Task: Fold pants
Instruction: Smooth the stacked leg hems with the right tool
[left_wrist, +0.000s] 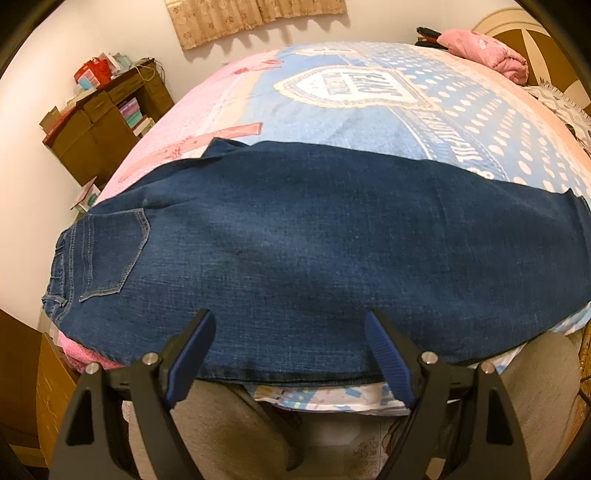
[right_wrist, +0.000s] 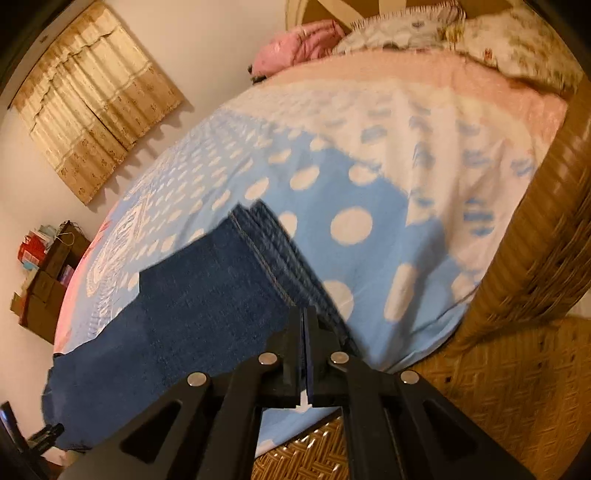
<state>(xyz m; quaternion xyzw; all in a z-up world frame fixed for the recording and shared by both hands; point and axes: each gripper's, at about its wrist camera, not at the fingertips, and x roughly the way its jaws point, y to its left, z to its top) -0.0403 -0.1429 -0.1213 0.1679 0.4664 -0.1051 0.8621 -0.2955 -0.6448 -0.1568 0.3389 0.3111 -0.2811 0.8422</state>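
Dark blue jeans (left_wrist: 295, 251) lie folded lengthwise across the near edge of the bed (left_wrist: 354, 92), waistband and back pocket at the left, leg hems at the right. My left gripper (left_wrist: 290, 325) is open and empty, its blue pads either side of the jeans' near edge. In the right wrist view the jeans (right_wrist: 192, 306) run down to the left and the stacked leg hems (right_wrist: 273, 251) lie on the blue dotted blanket (right_wrist: 351, 221). My right gripper (right_wrist: 306, 314) is shut at the near end of the hems; whether cloth is between the pads is hidden.
A pink pillow (left_wrist: 487, 51) and patterned bedding lie at the head of the bed. A brown dresser (left_wrist: 107, 122) with boxes stands by the wall at the left. A woven wicker chair (right_wrist: 535, 266) stands close to the bed's right corner.
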